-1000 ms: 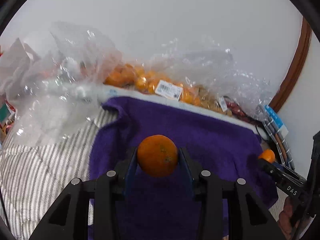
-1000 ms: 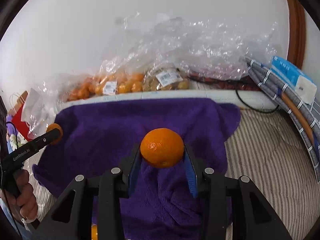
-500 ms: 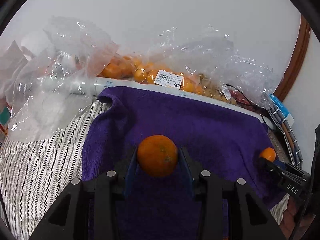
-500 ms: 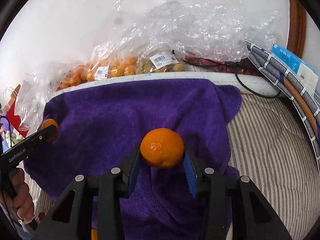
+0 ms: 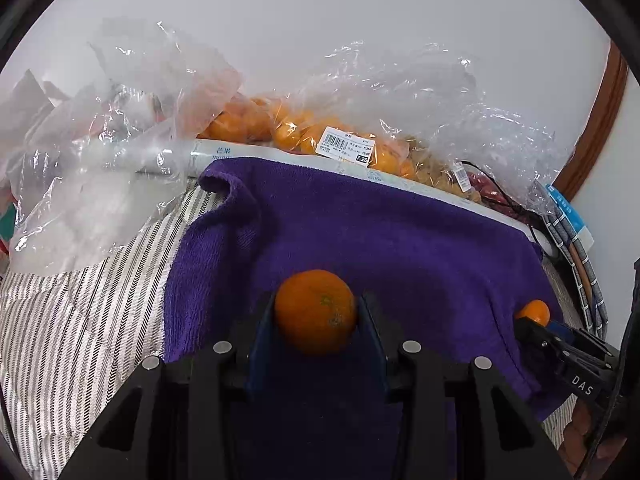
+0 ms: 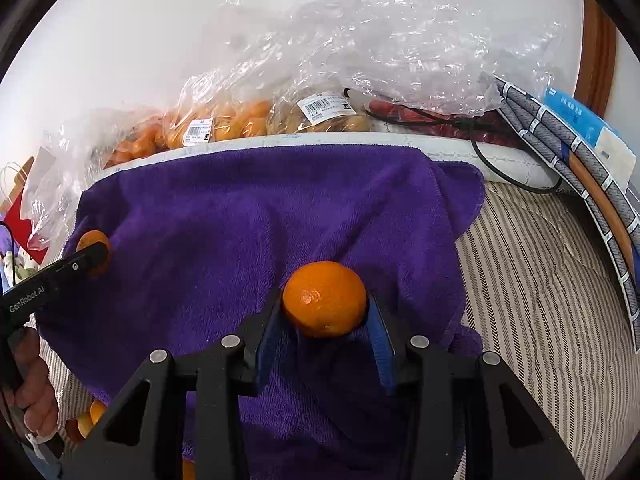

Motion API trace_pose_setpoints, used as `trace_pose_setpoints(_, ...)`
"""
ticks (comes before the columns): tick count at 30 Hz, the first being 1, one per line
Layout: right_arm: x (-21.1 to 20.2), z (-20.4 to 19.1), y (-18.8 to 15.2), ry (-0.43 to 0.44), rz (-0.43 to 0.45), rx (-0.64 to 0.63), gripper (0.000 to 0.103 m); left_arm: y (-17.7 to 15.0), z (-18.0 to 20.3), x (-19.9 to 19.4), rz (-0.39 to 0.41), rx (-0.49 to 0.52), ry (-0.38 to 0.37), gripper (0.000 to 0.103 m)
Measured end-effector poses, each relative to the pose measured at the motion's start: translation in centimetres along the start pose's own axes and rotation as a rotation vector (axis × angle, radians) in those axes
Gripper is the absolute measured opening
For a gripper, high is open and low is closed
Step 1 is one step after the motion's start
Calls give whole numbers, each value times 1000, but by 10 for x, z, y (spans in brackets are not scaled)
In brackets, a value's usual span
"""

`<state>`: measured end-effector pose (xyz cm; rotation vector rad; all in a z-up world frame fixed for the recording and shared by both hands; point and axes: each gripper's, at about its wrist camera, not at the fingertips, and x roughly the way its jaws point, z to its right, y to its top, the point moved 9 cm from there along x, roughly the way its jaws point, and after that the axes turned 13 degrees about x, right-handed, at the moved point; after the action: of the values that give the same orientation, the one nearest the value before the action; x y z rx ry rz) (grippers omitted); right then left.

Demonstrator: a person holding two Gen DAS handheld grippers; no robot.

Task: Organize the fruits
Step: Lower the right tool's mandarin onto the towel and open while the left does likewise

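I see my left gripper (image 5: 316,312) closed on a mandarin (image 5: 315,311), held level between both fingers above the purple towel (image 5: 360,232). My right gripper (image 6: 325,300) also clamps an orange (image 6: 325,299) between its fingers, over the same towel.

Both tools lower and nearer the purple towel (image 5: 400,240), fruit bags (image 6: 224,124) higher in view.
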<state>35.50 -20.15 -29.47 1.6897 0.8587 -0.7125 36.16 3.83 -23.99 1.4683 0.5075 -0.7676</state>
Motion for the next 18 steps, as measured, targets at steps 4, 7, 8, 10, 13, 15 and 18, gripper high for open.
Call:
trace_pose_setpoints(4, -4, 1, 2, 0, 15, -1, 52, -1, 0, 0, -3, 4, 2, 40)
trace_pose_setpoints(7, -12, 3, 6, -6, 41, 3, 65, -1, 0, 0, -7, 2, 2, 40)
trace_pose_setpoints(8, -15, 4, 7, -5, 51, 4, 65, -1, 0, 0, -8, 1, 1, 40)
trace_pose_setpoints(10, -20, 6, 10, -5, 70, 13, 65, 0, 0, 0, -5, 0, -2, 40)
trace_pose_setpoints(13, -26, 9, 12, -9, 94, 30, 65, -1, 0, 0, -8, -1, -4, 40)
trace_pose_setpoints(15, -29, 9, 13, -11, 112, 31, 65, -1, 0, -1, -5, 1, -4, 40)
trace_pose_setpoints(18, -38, 7, 15, -19, 148, 14, 65, 1, 1, -4, 10, 3, -9, 53)
